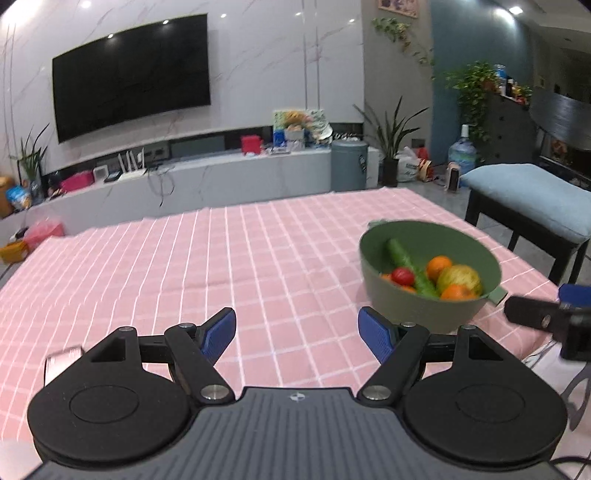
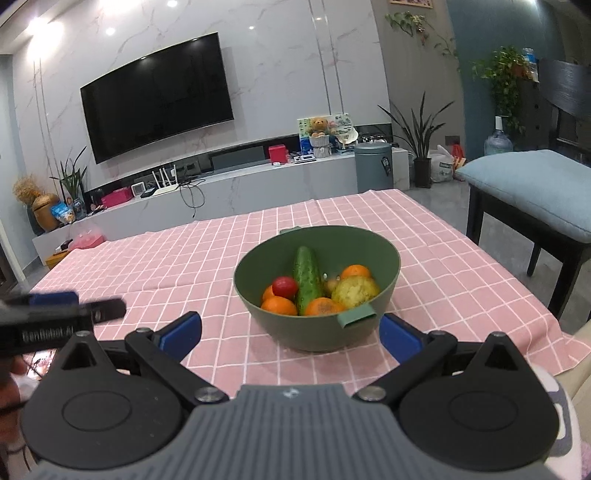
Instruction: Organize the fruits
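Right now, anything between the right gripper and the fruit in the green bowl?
Nothing visible. The right gripper is open, with the green bowl directly ahead on the pink tablecloth. The fruit lies uncovered below the rim.

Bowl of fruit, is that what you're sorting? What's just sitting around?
For the job: green bowl, oranges, tomato, cucumber, yellow-green apple, both open grippers.

Just around: TV, teddy, water jug, cushioned bench.

A dark television (image 2: 157, 98) hung on the marble wall (image 2: 288, 66) above a long low console (image 2: 236, 188), under bright ceiling spotlights (image 2: 109, 31).
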A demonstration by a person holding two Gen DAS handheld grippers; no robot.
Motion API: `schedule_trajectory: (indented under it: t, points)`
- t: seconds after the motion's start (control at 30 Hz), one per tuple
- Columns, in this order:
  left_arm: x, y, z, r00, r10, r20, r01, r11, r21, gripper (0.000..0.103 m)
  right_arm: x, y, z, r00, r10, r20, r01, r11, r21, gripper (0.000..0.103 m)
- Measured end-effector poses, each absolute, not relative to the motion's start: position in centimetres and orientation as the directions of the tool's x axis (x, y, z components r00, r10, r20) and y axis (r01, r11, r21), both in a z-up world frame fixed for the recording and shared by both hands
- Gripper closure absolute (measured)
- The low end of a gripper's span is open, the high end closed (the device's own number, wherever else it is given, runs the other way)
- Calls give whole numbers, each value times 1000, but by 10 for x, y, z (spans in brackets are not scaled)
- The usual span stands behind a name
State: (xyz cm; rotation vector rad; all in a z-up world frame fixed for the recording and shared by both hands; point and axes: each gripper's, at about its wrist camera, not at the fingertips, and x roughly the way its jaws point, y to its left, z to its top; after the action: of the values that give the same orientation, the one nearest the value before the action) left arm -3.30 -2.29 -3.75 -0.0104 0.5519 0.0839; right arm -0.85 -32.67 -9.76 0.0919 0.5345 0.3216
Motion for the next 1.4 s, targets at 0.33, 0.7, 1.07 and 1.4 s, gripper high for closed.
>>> schedule_trajectory:
  t: [0.33, 0.7, 1.07, 1.4]
  points:
    - [-45, -10, -57, 824, 84, -561, -123, 992, -32, 15, -14, -319, -104, 832, 272, -482, -251, 962, 111, 5]
    - [-43, -10, -61, 808, 91, -582, -124, 992, -17, 15, -17, -313, -104, 833, 263, -486, -254, 963, 86, 5]
    - [-42, -11, -63, 804, 93, -587, -116, 993, -1, 15, -19, -309, -104, 833, 258, -489, -260, 963, 66, 5]
    - [-40, -8, -65, 799, 81, -595, -108, 994, -9, 15, -18, -308, -104, 831, 256, -494, -259, 964, 65, 5]
